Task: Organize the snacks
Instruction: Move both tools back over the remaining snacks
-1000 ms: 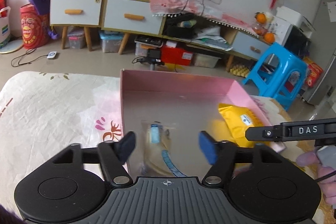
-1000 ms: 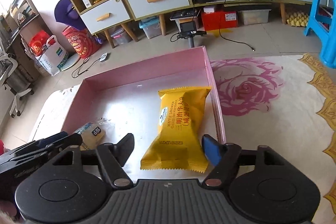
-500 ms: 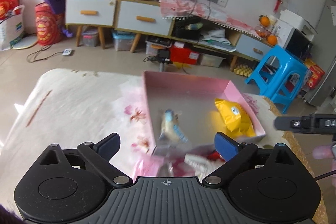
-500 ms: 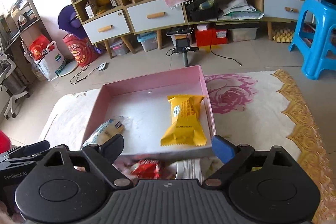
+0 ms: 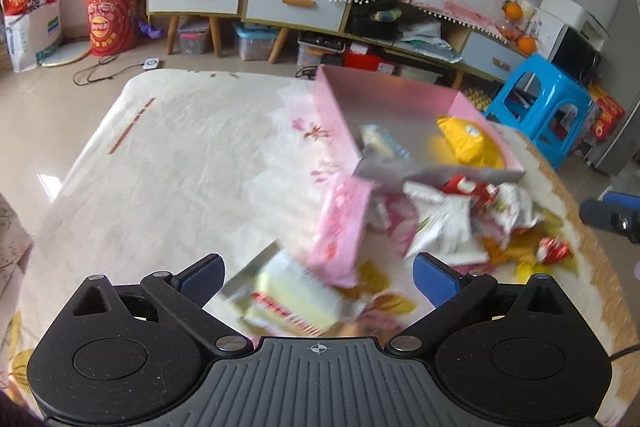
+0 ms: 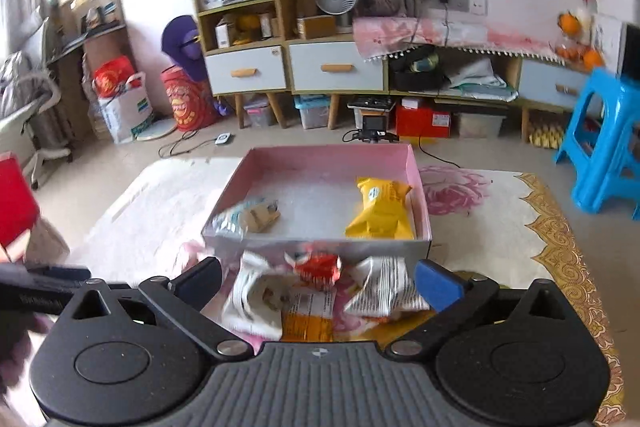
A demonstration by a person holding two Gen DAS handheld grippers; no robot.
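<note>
While both sets of fingers have just been opening and now stand wide and empty, the right gripper point(image 6: 318, 283) frames crinkly white foil snack packets point(image 6: 384, 293) just ahead; the pink cardboard box point(image 6: 316, 247) sits beyond. Light, soft, slippery: pinch a packet's flat middle. The left gripper point(image 5: 318, 277) frames a pink wrapped pack point(image 5: 340, 231).

A lived-in home living room is being shown: drawer cabinets point(image 6: 296, 71) at 12 o'clock, a blue stool point(image 6: 600, 151) at 3 o'clock.
</note>
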